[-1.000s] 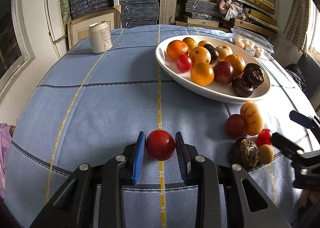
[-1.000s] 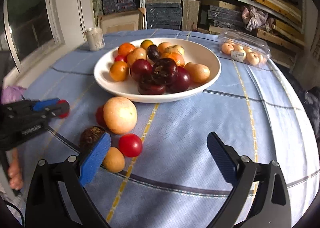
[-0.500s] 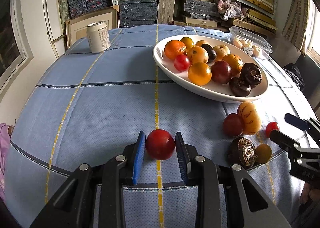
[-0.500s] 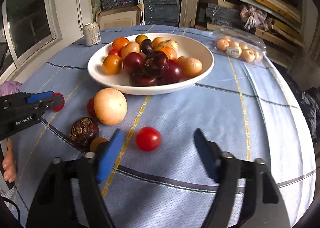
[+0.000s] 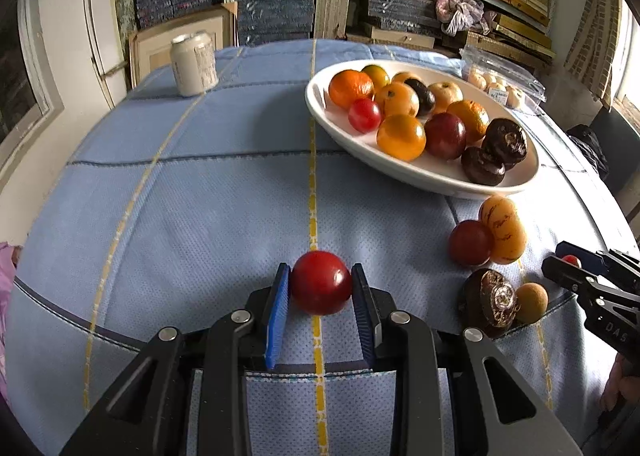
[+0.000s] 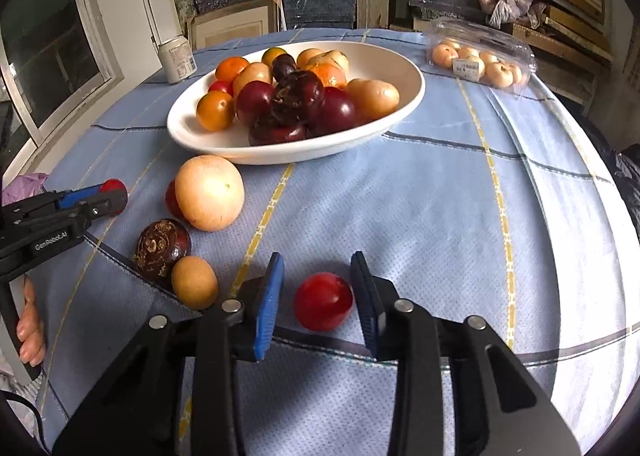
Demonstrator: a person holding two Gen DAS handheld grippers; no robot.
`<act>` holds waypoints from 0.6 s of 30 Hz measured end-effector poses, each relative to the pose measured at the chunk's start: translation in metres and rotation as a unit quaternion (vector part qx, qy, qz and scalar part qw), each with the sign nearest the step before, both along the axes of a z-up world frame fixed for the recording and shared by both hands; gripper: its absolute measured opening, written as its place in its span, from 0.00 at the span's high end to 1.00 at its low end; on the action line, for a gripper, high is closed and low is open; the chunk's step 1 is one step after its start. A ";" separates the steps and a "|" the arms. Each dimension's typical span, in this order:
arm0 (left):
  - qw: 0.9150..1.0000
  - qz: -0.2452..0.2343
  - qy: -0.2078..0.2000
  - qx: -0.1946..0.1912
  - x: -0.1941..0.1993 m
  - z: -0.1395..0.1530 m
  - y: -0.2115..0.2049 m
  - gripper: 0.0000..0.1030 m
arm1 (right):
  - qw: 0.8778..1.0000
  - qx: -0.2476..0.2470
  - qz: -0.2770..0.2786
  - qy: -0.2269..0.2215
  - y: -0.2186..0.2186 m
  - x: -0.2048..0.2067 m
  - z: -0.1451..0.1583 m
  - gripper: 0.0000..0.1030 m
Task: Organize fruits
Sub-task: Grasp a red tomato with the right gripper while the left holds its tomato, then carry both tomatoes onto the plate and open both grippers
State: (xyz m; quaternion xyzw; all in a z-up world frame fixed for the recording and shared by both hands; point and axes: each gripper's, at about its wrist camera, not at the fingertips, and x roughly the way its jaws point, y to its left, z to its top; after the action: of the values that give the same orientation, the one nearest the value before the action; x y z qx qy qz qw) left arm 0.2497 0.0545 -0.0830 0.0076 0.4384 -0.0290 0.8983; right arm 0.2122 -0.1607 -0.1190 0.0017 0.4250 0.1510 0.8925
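Note:
My left gripper point(image 5: 320, 270) is shut on a red tomato point(image 5: 321, 283) just above the blue tablecloth. My right gripper point(image 6: 317, 260) is closing around a smaller red tomato point(image 6: 323, 302) that lies on the cloth. The right pad is almost at this tomato, and a gap shows on its left side. A white bowl point(image 6: 192, 135) further back holds several oranges, plums and dark fruits. Loose on the cloth to the left are a pale round fruit point(image 6: 209, 191), a dark brown fruit point(image 6: 162, 248) and a small tan fruit point(image 6: 195, 282).
A drink can point(image 5: 194, 63) stands at the far left of the table. A clear plastic box of small fruits point(image 6: 480, 63) sits at the far right. Shelves of stacked boxes fill the back wall. A person's fingers point(image 6: 30, 328) hold the left gripper's handle.
The right gripper's jaws have narrowed from wide apart to close around the small red tomato, which now sits between them. The left gripper keeps its tomato, unmoved.

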 end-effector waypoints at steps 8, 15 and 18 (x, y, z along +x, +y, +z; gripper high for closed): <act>1.000 0.001 0.009 0.005 0.002 -0.004 -0.001 0.70 | 1.000 0.002 0.005 -0.001 -0.003 -0.017 0.000 0.64; 1.000 0.001 0.009 0.003 0.002 -0.004 -0.001 0.70 | 1.000 0.006 0.003 0.001 -0.007 -0.019 0.000 0.74; 1.000 0.000 0.009 -0.003 0.002 -0.004 0.001 0.70 | 1.000 0.003 0.002 0.000 -0.007 -0.020 -0.001 0.75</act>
State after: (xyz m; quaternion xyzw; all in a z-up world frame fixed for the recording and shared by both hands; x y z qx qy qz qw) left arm 0.2517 0.0552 -0.0870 0.0045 0.4467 -0.0304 0.8942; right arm 0.1925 -0.1682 -0.1196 0.0037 0.4241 0.1546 0.8923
